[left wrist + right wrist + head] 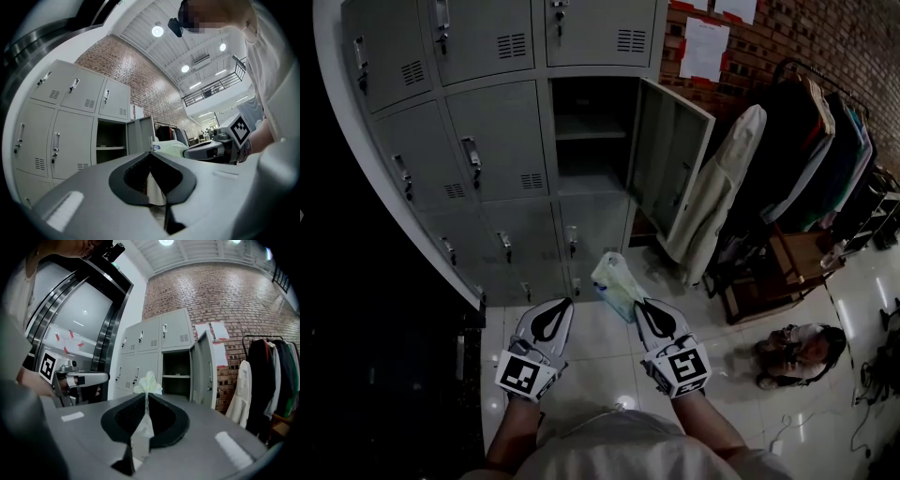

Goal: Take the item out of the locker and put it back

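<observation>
Plastic bag (617, 281), pale green and translucent, hangs from our right tool (643, 307) over the tiled floor (600, 352), in front of the bottom row of the grey lockers (487, 141). It is outside the open compartment (586, 173) and lower than it. In the right gripper view the tool's jaws are pressed together on the bag's thin gathered neck, and the crumpled top of the bag (147, 382) sticks up just past the tips. The rest of the film runs down between the black pads.

Our left tool (563, 307) is held level with the right one and just beside the bag, not touching it. In the left gripper view its jaws meet at the tips; we cannot tell what the pale shape in the slit behind them is.

The compartment's door (668, 169) stands swung out to the right, and a shelf (587, 137) crosses the inside. Beyond the door, a white coat (722, 187) hangs at the near end of a clothes rack (811, 141).
</observation>
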{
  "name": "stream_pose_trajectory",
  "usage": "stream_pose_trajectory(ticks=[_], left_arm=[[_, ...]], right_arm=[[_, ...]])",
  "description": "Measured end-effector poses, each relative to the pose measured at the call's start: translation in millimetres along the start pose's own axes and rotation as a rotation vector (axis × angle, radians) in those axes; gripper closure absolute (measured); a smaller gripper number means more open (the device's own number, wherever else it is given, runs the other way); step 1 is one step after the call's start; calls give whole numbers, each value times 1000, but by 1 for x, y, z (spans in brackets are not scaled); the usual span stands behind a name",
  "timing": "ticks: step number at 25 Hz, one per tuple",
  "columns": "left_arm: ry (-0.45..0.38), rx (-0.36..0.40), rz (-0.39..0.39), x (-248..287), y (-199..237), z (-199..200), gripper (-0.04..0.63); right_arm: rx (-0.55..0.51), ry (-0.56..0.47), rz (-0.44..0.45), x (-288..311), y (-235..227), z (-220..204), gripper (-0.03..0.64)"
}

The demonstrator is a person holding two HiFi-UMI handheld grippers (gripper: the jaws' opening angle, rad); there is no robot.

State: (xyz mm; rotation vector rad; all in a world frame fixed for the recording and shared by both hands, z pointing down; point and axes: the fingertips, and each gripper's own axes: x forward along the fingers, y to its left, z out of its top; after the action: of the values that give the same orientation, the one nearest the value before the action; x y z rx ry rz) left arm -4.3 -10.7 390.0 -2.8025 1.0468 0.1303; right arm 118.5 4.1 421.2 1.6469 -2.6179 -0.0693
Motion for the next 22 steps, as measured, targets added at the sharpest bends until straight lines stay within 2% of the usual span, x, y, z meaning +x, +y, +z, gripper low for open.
stream_pose_trajectory(ticks=[6, 14, 22], left_arm=[[11, -2, 5, 1, 3, -6, 620], [29, -9, 51, 1, 14, -21, 620], [44, -26, 48, 21, 59, -44, 620]], right_arm=[[8, 8, 6, 6, -1, -5, 598], [10, 22, 56, 17, -3, -14, 598], [37, 46, 43, 73, -17, -33, 598]])
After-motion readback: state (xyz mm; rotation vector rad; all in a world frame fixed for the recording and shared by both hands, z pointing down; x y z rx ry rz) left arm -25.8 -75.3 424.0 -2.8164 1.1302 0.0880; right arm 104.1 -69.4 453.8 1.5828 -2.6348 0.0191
